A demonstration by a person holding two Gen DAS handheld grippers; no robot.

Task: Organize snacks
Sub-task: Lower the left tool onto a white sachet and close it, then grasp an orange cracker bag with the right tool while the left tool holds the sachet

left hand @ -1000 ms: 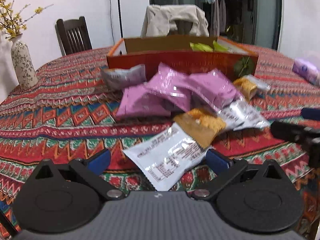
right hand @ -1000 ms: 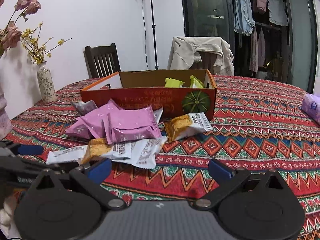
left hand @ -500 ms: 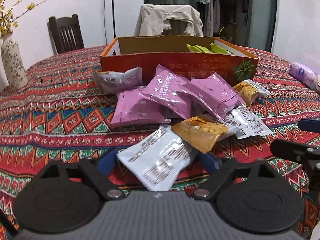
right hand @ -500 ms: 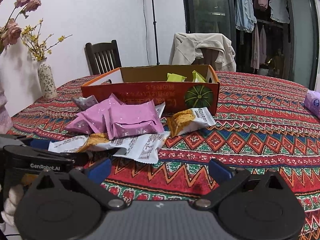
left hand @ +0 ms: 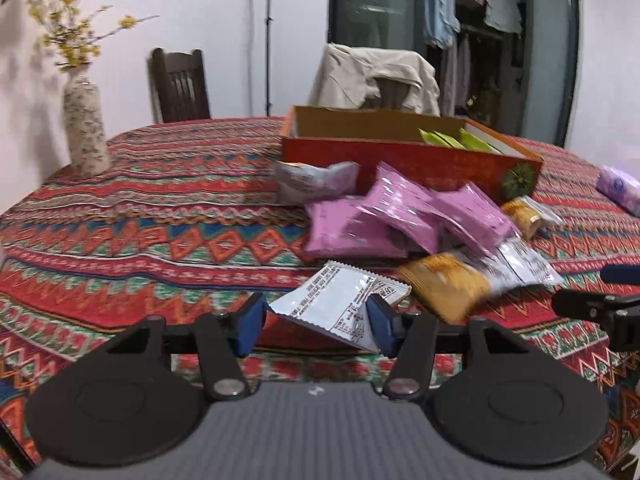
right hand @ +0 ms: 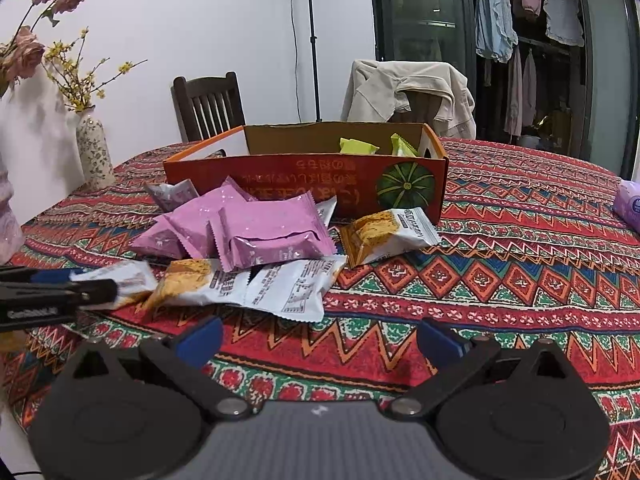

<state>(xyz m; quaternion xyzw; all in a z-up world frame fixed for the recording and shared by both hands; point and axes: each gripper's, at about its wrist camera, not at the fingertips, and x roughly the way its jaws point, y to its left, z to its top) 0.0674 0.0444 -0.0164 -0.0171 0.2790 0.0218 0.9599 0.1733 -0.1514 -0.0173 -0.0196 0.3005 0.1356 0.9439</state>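
While its jaws are closing, the left gripper [left hand: 314, 322] is being pressed against a white snack packet [left hand: 340, 304] that is being caught between the 2 blue pads; the packet is being buckled and tilted, its near corner being lifted off the patterned tablecloth [left hand: 160, 240]. The right pad appears to be touching the packet's edge, though blur is making the left contact hard to judge. Just beyond the packet, a yellow packet [left hand: 444, 282] and 3 pink packets [left hand: 400, 216] are being left in a loose heap in front of the orange cardboard box [left hand: 400, 160], where green packets [left hand: 456, 140] are being kept. The right gripper [right hand: 318, 338] is being held wide apart above bare tablecloth, nothing being gripped, with another white packet [right hand: 292, 288] lying just ahead of its left finger.
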